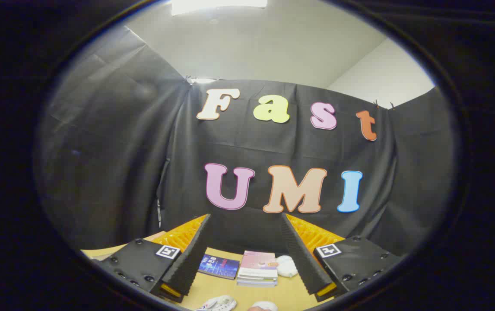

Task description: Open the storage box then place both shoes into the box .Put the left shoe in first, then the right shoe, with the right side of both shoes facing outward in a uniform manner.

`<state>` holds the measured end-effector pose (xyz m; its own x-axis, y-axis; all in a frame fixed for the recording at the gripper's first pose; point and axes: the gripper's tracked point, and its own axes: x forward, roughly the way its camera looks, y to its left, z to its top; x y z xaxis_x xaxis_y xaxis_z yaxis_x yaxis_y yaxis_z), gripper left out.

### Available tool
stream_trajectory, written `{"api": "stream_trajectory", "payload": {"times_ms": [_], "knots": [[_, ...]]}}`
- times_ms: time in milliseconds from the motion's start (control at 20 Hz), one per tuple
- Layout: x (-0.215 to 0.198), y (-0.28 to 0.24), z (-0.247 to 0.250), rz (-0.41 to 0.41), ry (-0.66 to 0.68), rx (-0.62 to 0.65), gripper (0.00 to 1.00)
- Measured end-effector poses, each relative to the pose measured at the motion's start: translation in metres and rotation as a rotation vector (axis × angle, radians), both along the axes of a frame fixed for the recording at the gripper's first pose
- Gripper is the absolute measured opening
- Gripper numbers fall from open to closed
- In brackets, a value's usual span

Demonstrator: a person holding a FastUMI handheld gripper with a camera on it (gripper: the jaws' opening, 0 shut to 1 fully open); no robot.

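gripper fingers spread wide, holding nothing | white laced shoe at wooden table's near edge, below fingers | orange slatted storage box likely behind fingers, partly hidden | risk: high aim, blind descent could knock stacked books

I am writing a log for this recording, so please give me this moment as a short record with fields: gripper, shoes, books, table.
gripper: gripper open, fingers spread wide, holding nothing
shoes: one white shoe on the table below the fingers; a second white shape beside it, too cut off to identify
books: dark blue book and a small stack of books side by side between the fingers
other: white round object touching the stack
table: wooden table
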<state>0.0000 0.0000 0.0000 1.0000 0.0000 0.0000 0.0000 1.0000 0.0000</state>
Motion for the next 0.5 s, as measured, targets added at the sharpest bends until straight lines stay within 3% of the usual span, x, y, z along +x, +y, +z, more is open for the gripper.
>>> {"api": "stream_trajectory", "payload": {"times_ms": [500], "knots": [[0.013,-0.013,0.025,-0.025,0.008,0.014,0.96]]}}
